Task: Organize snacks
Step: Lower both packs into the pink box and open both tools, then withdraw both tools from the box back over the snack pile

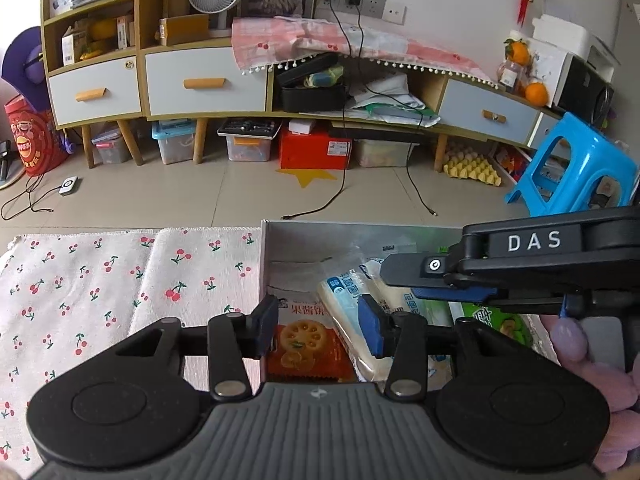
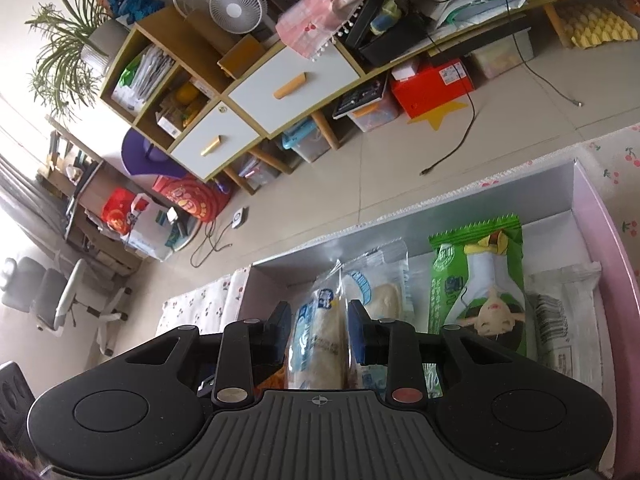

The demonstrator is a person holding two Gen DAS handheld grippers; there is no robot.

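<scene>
Blue-and-white bread packet (image 2: 318, 344) clamped upright in right hand-held gripper (image 2: 318, 338), long axis running up frame, above box (image 2: 592, 216); left hand-held gripper (image 1: 318, 326) open, empty, lower left.

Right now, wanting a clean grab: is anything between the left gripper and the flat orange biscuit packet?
Nothing visible: the left gripper hangs open directly over the orange biscuit packet. A white-and-blue wrapped packet leans against its right edge.

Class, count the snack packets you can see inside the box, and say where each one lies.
5, perhaps more underneath: orange biscuit packet at the left; white-blue packet between the right gripper pads; a similar packet beside it; green packet; clear white packet at the right wall.
</scene>
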